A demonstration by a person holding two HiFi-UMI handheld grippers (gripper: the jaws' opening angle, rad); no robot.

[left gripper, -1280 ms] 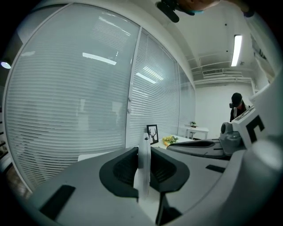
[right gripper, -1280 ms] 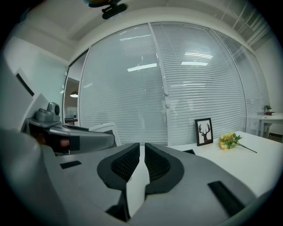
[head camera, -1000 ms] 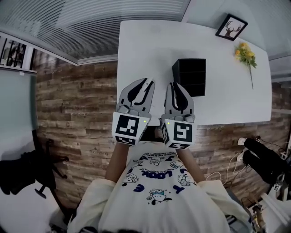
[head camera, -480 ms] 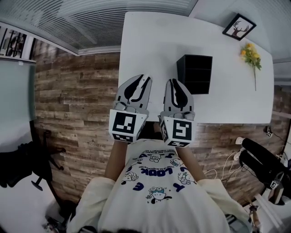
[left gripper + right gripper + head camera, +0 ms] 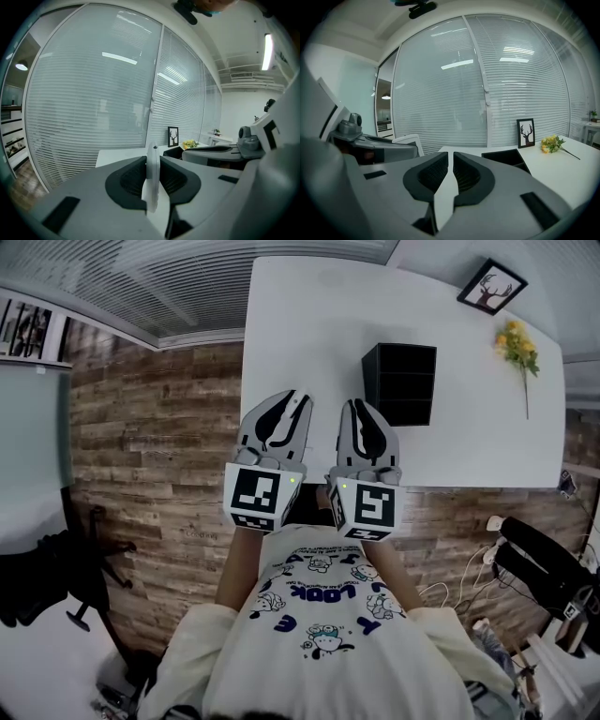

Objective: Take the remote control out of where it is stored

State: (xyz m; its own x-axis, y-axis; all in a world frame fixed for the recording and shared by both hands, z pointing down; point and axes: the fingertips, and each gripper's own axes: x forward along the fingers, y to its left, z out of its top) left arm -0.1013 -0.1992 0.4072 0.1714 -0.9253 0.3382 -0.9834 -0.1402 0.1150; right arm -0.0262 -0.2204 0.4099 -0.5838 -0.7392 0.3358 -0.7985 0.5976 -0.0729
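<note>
Wood-plank flooring (image 5: 141, 446) runs under the person, who stands at the near edge of a white table (image 5: 309, 324) with both grippers held side by side just over that edge, pointing across it. The left gripper (image 5: 292, 399) has its jaws released to a narrow slit; a thin pale strip shows in the slit, and I cannot tell what it is. The right gripper (image 5: 362, 409) has its jaws drawn nearly together with only a sliver of light between the pads, grasping nothing. Beyond them, right of the table's middle, sits a black box (image 5: 401, 382) with open compartments, apart from both grippers. No remote control shows in any view; it is probably inside that box, whose interior is too dark to read. At the far right corner stand a framed deer picture (image 5: 491, 293) and some yellow flowers (image 5: 514, 341), with window blinds (image 5: 234, 287) behind. By my reading the task has barely begun: reaching in, gripping and lifting all remain.
</note>
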